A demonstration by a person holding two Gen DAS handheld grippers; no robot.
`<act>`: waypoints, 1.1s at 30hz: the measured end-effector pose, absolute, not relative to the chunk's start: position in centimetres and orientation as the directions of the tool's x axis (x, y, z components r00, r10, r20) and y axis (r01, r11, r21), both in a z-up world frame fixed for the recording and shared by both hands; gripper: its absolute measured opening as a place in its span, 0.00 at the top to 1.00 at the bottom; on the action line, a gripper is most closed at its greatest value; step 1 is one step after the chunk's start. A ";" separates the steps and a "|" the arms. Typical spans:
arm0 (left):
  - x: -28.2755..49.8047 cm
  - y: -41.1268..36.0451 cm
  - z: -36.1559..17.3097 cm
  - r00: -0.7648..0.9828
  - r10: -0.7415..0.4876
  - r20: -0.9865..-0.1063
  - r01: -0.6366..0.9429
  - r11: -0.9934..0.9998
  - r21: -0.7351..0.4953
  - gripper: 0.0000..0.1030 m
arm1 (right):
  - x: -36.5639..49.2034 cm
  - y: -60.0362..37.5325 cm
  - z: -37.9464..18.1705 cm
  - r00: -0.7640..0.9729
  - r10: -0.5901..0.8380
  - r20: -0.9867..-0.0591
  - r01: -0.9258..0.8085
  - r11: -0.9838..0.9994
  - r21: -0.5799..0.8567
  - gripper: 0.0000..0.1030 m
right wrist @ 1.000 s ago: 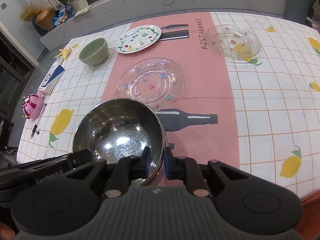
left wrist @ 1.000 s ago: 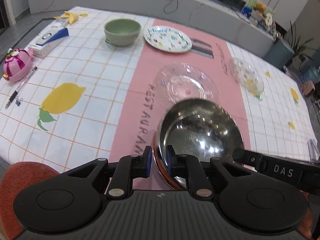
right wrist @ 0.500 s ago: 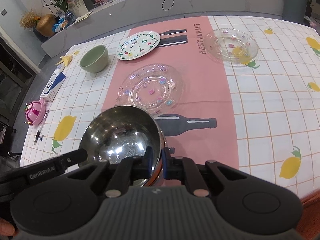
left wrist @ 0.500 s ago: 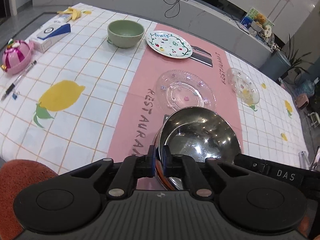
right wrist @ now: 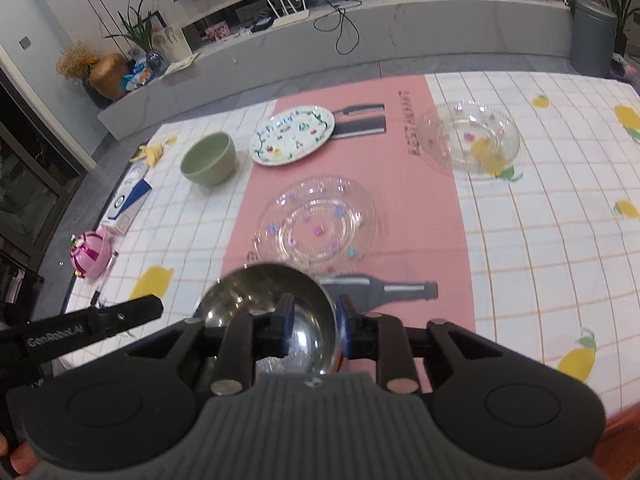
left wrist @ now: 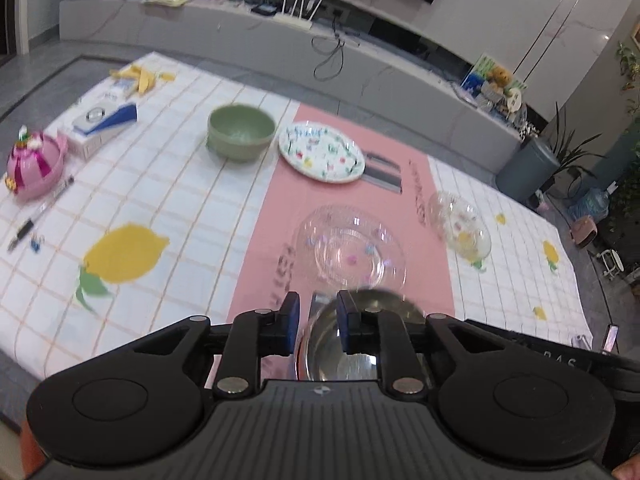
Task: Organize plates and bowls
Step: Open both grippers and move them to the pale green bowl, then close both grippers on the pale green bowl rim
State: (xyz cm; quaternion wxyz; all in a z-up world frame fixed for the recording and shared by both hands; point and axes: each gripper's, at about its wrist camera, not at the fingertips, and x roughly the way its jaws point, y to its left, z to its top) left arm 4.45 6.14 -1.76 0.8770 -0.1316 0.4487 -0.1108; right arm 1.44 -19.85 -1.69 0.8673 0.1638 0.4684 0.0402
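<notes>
A steel bowl (left wrist: 352, 344) (right wrist: 276, 300) sits at the near edge of the table. My left gripper (left wrist: 318, 326) is open, its fingers astride the bowl's left rim. My right gripper (right wrist: 316, 328) is open, its fingers astride the bowl's right rim. Beyond lie a clear glass plate (left wrist: 350, 248) (right wrist: 318, 224), a painted white plate (left wrist: 322, 151) (right wrist: 292, 135), a green bowl (left wrist: 241, 131) (right wrist: 209, 159) and a second clear glass plate (left wrist: 460, 226) (right wrist: 472, 140).
A pink toy (left wrist: 34, 164) (right wrist: 89, 252), a pen (left wrist: 40, 214), a blue-and-white box (left wrist: 102, 124) (right wrist: 128, 198) and a banana peel (left wrist: 138, 77) lie on the left side of the tablecloth. A grey counter (right wrist: 360, 44) runs behind the table.
Both grippers opened their fingers from the steel bowl's rim and pulled back toward me. The bowl now shows lower and smaller in both views.
</notes>
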 end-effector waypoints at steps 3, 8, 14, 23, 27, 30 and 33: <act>5.3 6.3 -1.0 0.593 -0.309 -0.744 0.078 0.941 -0.329 0.77 | 2.2 -19.7 -1.3 0.565 0.234 -0.791 0.074 0.941 0.331 0.74; 7.0 6.8 -0.4 0.611 -0.293 -0.736 0.076 0.946 -0.314 0.76 | 3.8 -18.7 -0.6 0.574 0.245 -0.781 0.039 0.945 0.325 0.70; 9.5 7.5 -0.1 0.626 -0.262 -0.735 0.073 0.957 -0.280 0.76 | 6.9 -16.9 -0.7 0.559 0.260 -0.787 -0.010 0.951 0.308 0.69; 14.9 10.5 -0.9 0.644 -0.193 -0.740 0.031 0.974 -0.226 0.76 | 13.3 -13.0 -1.2 0.525 0.269 -0.807 -0.114 0.962 0.246 0.69; 17.9 12.9 -1.9 0.656 -0.184 -0.732 -0.014 0.967 -0.256 0.76 | 17.0 -11.0 -1.4 0.520 0.270 -0.810 -0.155 0.963 0.221 0.69; 20.1 14.8 -2.9 0.662 -0.172 -0.729 -0.068 0.956 -0.287 0.76 | 20.0 -9.4 -1.8 0.513 0.277 -0.812 -0.187 0.960 0.209 0.69; 22.1 16.0 -4.1 0.667 -0.156 -0.729 -0.115 0.944 -0.308 0.76 | 23.0 -7.7 -2.7 0.500 0.285 -0.817 -0.207 0.956 0.207 0.69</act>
